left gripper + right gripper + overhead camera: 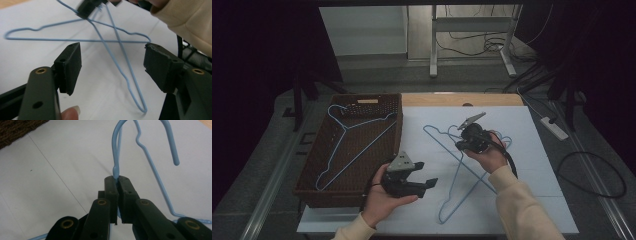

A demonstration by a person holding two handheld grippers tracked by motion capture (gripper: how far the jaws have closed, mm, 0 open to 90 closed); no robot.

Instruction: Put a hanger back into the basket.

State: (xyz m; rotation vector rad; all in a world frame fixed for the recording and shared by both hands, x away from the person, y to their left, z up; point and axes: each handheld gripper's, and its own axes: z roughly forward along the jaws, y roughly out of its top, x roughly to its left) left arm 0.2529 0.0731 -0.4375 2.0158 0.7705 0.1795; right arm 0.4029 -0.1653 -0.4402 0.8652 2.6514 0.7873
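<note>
Two light-blue wire hangers lie crossed on the white table sheet point(532, 165). One hanger point(438, 140) reaches to the far left. The other hanger point(456, 196) runs toward the near edge. My right gripper point(462, 141) is shut on a hanger's neck just below its hook point(117, 145), jaws pressed together at the wire point(117, 178). The second hanger's shoulder wire point(155, 175) passes beside it. My left gripper point(426, 174) is held open above the sheet, left of the crossing, with nothing between its pads point(70, 65). The hangers point(125, 67) lie beyond them.
A dark wicker basket point(312, 165) stands at the table's left, holding another blue hanger point(357, 145). A power strip point(554, 127) and cables lie on the floor to the right. A sleeved forearm point(522, 210) crosses the near right of the sheet.
</note>
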